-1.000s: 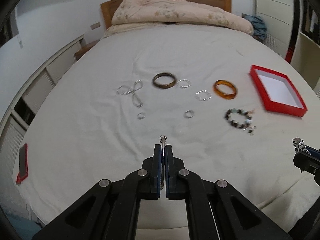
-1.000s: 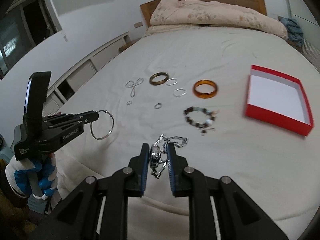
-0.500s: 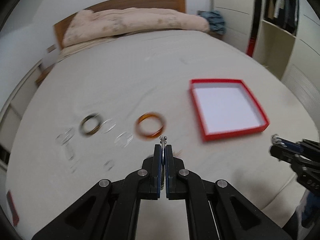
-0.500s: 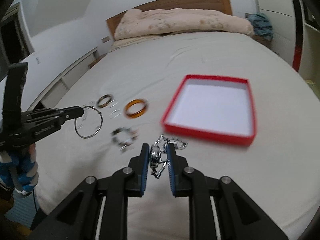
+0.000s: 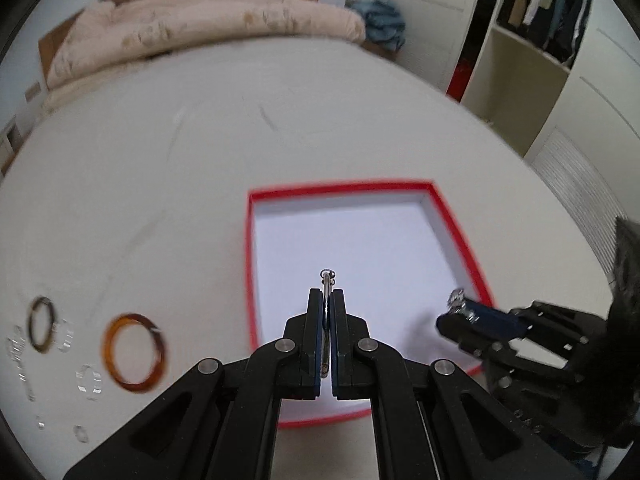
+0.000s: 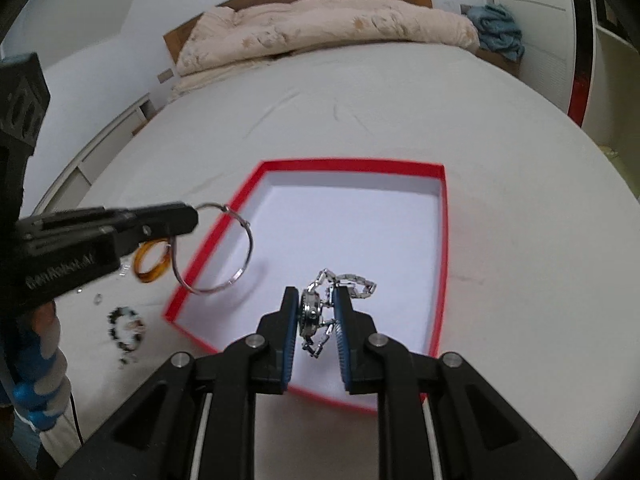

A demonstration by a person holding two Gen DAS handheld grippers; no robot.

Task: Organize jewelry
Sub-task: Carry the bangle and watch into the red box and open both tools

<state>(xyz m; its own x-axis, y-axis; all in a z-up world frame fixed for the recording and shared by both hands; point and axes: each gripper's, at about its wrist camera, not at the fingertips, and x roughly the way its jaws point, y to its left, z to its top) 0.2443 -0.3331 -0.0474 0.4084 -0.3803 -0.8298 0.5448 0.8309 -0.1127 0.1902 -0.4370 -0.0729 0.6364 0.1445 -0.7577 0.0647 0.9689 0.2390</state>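
White bed sheet [image 6: 500,128]. Red tray [image 6: 442,240] at centre, white floor bare. Left gripper [image 5: 327,298] at 6 o'clock in its own view, clamped tight on thin silver hoop [image 6: 224,258] above tray's 9 o'clock rim. Right gripper [image 6: 316,304] pinching metal watch [image 6: 312,312], links dangling over tray. Amber bangle [image 5: 134,358] at 8 o'clock on sheet.

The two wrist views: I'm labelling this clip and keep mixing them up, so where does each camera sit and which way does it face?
Left wrist: sits on the left gripper, looking down along its fingers at the red box; the right gripper shows at right.
Right wrist: sits on the right gripper, facing the box; the left gripper and a gloved hand show at left.
Shared: box, bed, amber bangle.
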